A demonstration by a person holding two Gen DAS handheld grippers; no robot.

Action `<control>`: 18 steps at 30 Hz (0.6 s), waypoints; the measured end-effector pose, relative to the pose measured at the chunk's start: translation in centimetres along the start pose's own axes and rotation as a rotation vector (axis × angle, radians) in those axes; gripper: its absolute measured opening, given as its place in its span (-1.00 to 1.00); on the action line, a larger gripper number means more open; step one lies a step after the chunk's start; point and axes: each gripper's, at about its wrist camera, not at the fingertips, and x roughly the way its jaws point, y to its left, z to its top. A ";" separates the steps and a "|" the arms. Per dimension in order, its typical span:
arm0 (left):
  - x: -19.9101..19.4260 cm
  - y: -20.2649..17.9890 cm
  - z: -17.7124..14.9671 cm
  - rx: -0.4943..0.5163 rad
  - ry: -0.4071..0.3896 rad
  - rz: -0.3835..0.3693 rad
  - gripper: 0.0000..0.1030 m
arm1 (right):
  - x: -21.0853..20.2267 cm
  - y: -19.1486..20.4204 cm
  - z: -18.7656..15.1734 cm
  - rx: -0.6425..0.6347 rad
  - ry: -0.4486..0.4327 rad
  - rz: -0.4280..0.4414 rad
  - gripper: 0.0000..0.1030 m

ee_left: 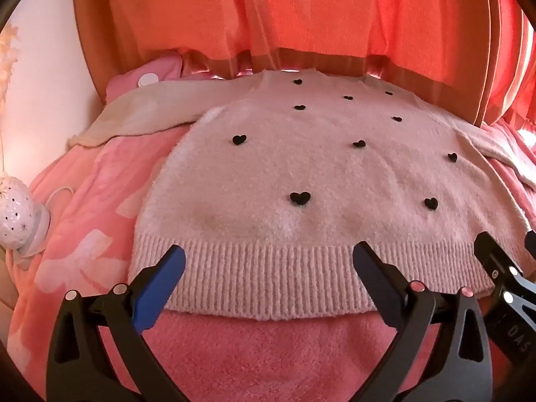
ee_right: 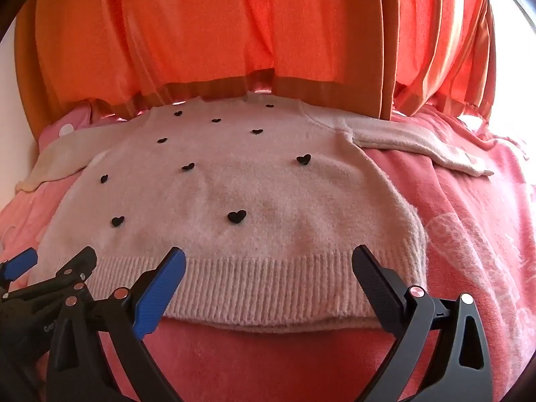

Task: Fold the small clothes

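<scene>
A small pale pink sweater (ee_left: 301, 167) with black heart studs lies flat, front up, on a pink blanket (ee_left: 268, 351); its ribbed hem (ee_left: 268, 274) faces me and both sleeves spread outward. My left gripper (ee_left: 269, 258) is open, its fingers hovering over the hem's left half. My right gripper (ee_right: 269, 261) is open over the hem's right half of the sweater (ee_right: 234, 184). The right gripper's fingers (ee_left: 492, 251) show at the left wrist view's right edge; the left gripper (ee_right: 57, 261) shows at the right wrist view's left edge.
Orange-red curtains (ee_left: 301, 16) hang behind the bed. A pink pillow with white dots (ee_left: 147, 73) lies at the back left. A white perforated lamp (ee_left: 15, 214) with a cord stands at the left. The pink blanket (ee_right: 469, 234) extends to the right.
</scene>
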 end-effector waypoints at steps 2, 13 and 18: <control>0.0 0.0 0.2 0.001 0.003 0.000 0.90 | -0.1 0.2 0.0 -0.002 -0.001 0.001 0.90; 0.0 -0.1 0.4 0.008 0.001 -0.002 0.90 | 0.7 0.1 -0.3 -0.004 0.002 0.004 0.90; -0.1 -0.5 0.5 0.016 -0.006 0.002 0.90 | 0.6 0.0 -0.2 -0.004 0.003 0.006 0.90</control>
